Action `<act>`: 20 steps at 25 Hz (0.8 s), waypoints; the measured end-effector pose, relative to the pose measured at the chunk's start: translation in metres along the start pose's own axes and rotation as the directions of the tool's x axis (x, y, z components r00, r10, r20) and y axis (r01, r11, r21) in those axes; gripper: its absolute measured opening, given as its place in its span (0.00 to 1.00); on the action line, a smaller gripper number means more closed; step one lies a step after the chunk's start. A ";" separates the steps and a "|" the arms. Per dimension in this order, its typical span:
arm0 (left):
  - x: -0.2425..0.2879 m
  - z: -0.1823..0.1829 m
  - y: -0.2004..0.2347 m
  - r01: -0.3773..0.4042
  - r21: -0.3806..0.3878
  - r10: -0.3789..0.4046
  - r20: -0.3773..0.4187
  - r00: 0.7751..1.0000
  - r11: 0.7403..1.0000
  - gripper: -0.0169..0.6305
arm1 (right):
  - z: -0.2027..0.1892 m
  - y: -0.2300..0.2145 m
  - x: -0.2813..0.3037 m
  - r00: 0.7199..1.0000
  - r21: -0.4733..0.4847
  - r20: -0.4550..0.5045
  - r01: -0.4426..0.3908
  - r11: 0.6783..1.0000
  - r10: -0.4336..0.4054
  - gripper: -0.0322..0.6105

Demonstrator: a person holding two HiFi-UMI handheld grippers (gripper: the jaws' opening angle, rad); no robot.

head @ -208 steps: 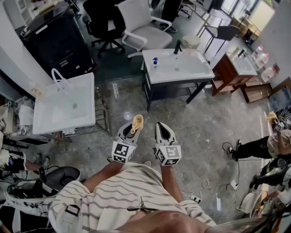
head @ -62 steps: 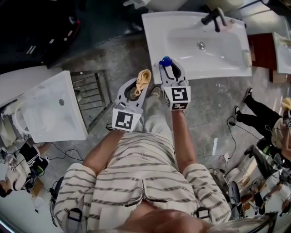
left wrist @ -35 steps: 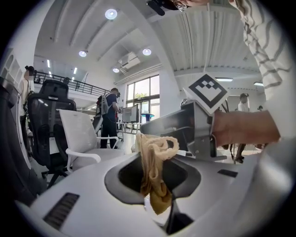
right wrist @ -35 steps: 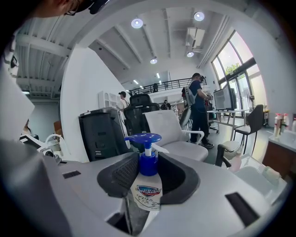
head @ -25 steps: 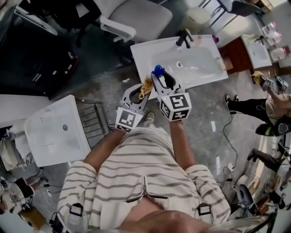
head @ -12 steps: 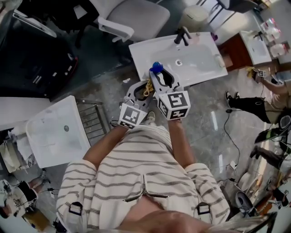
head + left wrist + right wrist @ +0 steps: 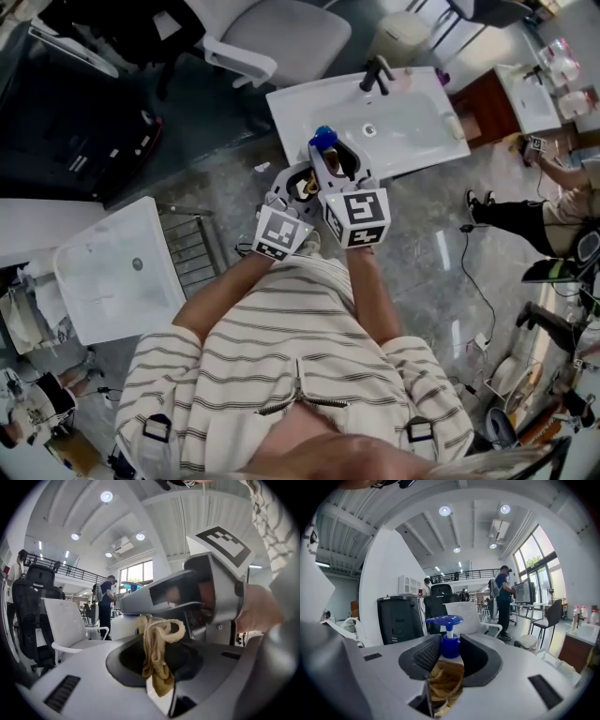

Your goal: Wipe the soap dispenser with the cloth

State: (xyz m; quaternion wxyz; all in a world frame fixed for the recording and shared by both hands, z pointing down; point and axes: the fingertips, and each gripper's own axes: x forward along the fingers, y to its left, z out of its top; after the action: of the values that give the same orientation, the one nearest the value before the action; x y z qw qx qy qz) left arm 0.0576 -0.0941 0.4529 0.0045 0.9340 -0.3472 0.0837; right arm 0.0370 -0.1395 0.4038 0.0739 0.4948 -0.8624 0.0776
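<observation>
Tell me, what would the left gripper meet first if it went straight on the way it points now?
Probably the soap dispenser in the right gripper: its white body stands just beyond the cloth that the left gripper holds. Depth is unclear; the right gripper's grey finger might come first.

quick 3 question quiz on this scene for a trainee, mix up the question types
1. Multiple choice: what does the right gripper hold? A) a sponge B) the soap dispenser C) a toothbrush
2. True or false: the left gripper is empty.
3. Fill in: the dispenser's pump head is coloured ___.

Key
1. B
2. False: it is shut on the cloth.
3. blue
</observation>
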 end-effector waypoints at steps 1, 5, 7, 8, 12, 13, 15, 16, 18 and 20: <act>0.001 0.000 0.000 0.002 -0.005 -0.002 0.000 1.000 1.000 0.16 | 0.000 -0.001 -0.001 1.000 -0.003 0.001 0.001 1.000 -0.001 0.25; 0.007 -0.003 -0.002 0.013 -0.032 -0.013 -0.008 1.000 0.999 0.16 | 0.002 -0.003 -0.004 1.000 -0.006 0.006 0.002 1.000 -0.002 0.25; 0.009 -0.004 -0.004 0.017 -0.044 -0.017 -0.011 1.000 0.999 0.16 | 0.004 -0.003 -0.006 1.000 -0.009 0.009 0.004 1.000 -0.004 0.25; 0.009 -0.005 -0.004 0.016 -0.048 -0.017 -0.014 1.000 0.999 0.16 | 0.005 -0.003 -0.006 1.000 -0.008 0.011 0.004 1.000 -0.004 0.25; 0.011 -0.012 -0.007 0.021 -0.053 -0.023 -0.029 0.999 0.998 0.16 | 0.006 -0.004 -0.010 1.000 0.001 0.020 0.004 1.000 -0.004 0.25; 0.011 -0.013 -0.008 0.023 -0.053 -0.025 -0.033 0.999 0.998 0.16 | 0.007 -0.004 -0.011 1.000 0.003 0.023 0.004 1.000 -0.004 0.25; 0.010 -0.017 -0.009 0.022 -0.054 -0.024 -0.042 0.999 0.998 0.16 | 0.010 -0.004 -0.014 1.000 0.007 0.029 0.003 1.000 -0.003 0.25; 0.010 -0.019 -0.009 0.020 -0.055 -0.023 -0.045 0.999 0.998 0.16 | 0.011 -0.004 -0.015 1.000 0.007 0.031 0.003 1.000 -0.003 0.25; 0.009 -0.022 -0.009 0.019 -0.054 -0.022 -0.051 0.998 0.998 0.16 | 0.013 -0.005 -0.017 0.999 0.009 0.035 0.004 1.000 -0.004 0.25; 0.007 -0.024 -0.009 0.021 -0.050 -0.024 -0.058 0.998 0.999 0.16 | 0.015 -0.006 -0.019 0.999 0.012 0.038 0.006 1.000 -0.006 0.25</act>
State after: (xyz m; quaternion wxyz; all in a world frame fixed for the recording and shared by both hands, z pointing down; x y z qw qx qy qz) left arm 0.0652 -0.0900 0.4777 0.0388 0.9347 -0.3384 0.1021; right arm 0.0507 -0.1299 0.3862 0.0548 0.4992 -0.8616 0.0733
